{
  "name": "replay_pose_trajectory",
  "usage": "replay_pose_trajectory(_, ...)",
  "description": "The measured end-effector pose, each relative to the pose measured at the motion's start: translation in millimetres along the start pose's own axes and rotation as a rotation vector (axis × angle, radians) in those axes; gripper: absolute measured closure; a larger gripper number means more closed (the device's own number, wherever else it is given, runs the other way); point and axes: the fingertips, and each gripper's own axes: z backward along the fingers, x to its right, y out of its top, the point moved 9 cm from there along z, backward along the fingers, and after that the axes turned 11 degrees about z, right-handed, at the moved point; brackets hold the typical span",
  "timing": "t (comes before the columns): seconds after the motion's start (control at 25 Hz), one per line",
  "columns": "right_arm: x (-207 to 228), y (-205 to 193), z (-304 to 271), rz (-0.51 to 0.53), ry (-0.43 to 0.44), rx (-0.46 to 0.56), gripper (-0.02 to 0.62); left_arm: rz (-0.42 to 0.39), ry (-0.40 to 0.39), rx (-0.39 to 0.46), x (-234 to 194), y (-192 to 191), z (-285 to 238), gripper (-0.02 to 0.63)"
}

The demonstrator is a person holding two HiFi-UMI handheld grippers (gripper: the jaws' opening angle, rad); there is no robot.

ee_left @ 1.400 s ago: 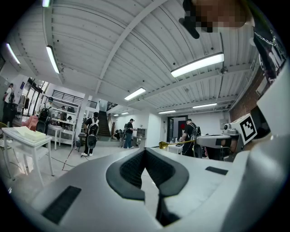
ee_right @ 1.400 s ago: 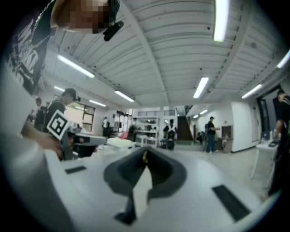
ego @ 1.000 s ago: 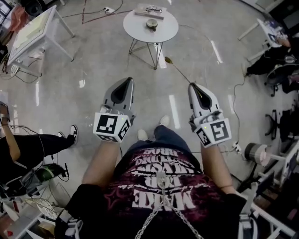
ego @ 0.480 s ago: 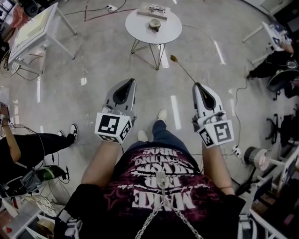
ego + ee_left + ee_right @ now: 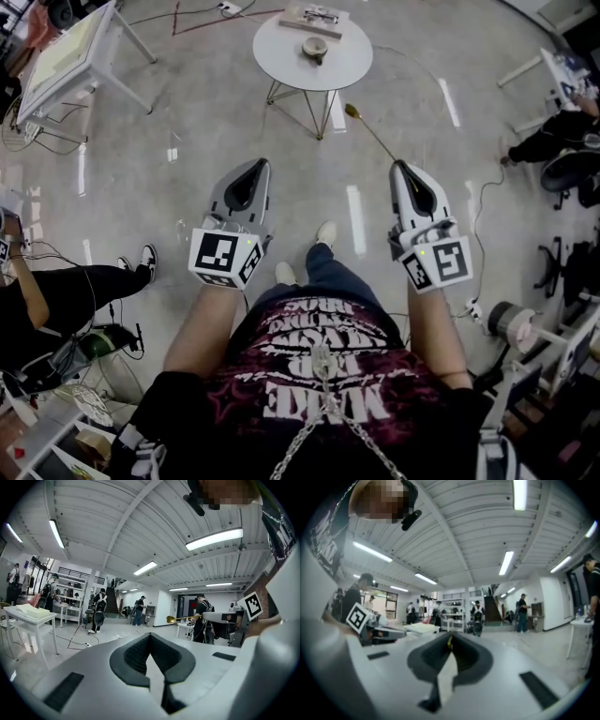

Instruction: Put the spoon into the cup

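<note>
Jaws of the left tool (image 5: 251, 171) are clenched together on nothing, above the floor. Ahead, the cup (image 5: 315, 47) stands on the round white desk (image 5: 349, 64). Right of it and well apart, the gold spoon (image 5: 369, 132) juts forward in the air, its handle pinched tight in the right tool (image 5: 404, 171).

Bright, even light from ceiling tubes (image 5: 214, 538) streaks white glare across the glossy floor (image 5: 187, 112), while both gripper views curve into dark corners, the right one blurred.
</note>
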Motion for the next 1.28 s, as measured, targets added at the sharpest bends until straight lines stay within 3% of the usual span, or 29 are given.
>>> replay_pose_trajectory(1.28,116.9,-39.7,-67.2,-0.040,0.084,-0.033,0.560,0.012,0.072,-0.021,-3.3,0.0,-133.5,0.581)
